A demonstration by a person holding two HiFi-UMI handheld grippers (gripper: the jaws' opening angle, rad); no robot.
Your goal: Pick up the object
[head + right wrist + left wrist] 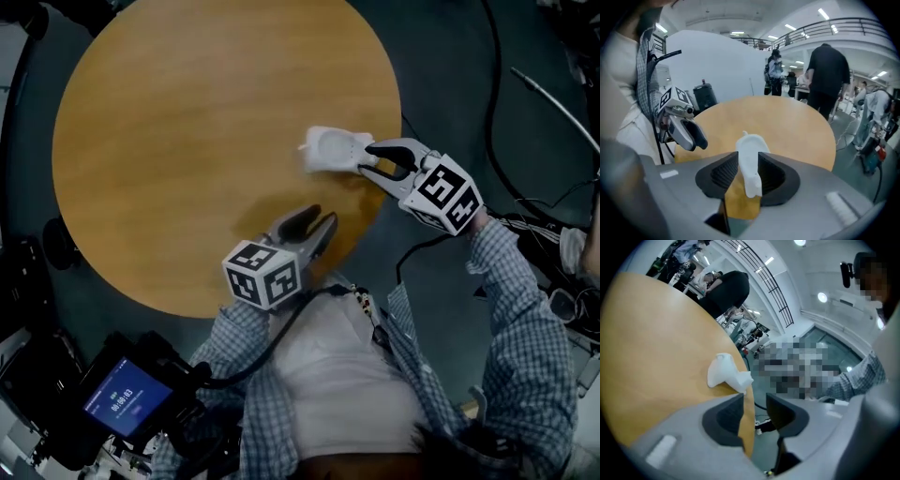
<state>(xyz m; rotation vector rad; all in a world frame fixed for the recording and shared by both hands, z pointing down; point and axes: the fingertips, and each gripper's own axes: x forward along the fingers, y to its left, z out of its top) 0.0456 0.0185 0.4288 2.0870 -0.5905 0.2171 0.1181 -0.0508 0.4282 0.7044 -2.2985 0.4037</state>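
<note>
Head view: the white object (333,150) lies by the desk's (187,141) right edge, with the right gripper (366,157) at its end. The left gripper (322,217) is over the near edge.
Left gripper view: jaws spread, empty.
Right gripper view: only here do the jaws show pinching the object.

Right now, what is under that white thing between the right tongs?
The round wooden table, near its edge. The white object covers the patch directly beneath itself, so nothing there can be seen.
</note>
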